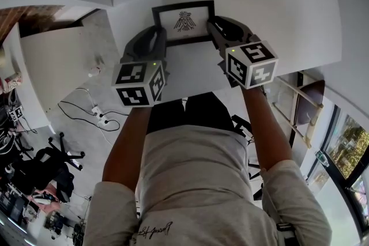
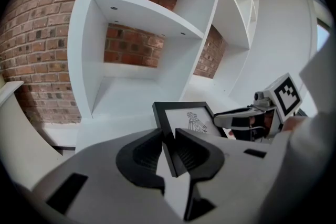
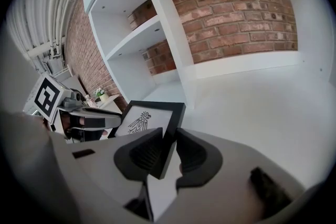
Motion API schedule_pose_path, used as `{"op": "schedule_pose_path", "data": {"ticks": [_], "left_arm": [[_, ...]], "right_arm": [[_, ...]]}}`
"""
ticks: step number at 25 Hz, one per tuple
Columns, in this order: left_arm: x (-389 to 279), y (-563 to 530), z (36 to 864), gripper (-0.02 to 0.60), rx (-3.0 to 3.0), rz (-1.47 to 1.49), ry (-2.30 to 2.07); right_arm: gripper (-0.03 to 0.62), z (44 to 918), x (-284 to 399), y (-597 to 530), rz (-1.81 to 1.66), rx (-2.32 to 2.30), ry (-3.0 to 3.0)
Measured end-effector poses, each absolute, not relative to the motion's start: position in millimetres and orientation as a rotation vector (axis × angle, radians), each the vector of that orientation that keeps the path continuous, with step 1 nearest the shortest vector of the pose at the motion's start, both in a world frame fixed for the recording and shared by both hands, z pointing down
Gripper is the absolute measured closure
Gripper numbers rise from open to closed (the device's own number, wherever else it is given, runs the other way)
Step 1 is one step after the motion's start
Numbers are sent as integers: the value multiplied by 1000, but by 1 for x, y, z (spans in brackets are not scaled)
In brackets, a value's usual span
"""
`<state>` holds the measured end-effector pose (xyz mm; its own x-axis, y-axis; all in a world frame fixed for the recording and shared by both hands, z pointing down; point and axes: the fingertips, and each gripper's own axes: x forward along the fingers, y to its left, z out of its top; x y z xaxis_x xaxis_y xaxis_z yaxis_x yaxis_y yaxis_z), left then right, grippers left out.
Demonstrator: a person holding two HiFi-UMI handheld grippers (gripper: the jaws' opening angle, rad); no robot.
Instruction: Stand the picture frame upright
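White shelf unit (image 2: 142,18) on red brick (image 3: 236,13): black picture frame (image 1: 183,21) gripped at both sides.
Left gripper (image 2: 169,145) at the frame's 9 o'clock and right gripper (image 3: 169,148) at its 3 o'clock each clamp ribbed dark pads (image 3: 144,157) on the narrow rim, jaws half-closed; a bird drawing (image 3: 139,122) sits inside.

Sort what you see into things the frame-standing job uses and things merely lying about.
In the job: picture frame, left gripper and right gripper, both clamped on its side edges.
Just about: white shelving, brick wall, office chair, power strip.
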<state>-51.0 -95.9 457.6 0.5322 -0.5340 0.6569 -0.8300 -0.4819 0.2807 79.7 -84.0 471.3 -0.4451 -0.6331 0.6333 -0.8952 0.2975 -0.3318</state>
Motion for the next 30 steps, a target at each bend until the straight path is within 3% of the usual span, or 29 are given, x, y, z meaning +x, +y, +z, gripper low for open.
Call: {"op": "schedule_pose_path", "data": {"ticks": [30], "left_arm": [[-34,-167,422,495,2344,585,-1190]], "right_arm": [[502,436,97,-155,756,1488,-2282]]}}
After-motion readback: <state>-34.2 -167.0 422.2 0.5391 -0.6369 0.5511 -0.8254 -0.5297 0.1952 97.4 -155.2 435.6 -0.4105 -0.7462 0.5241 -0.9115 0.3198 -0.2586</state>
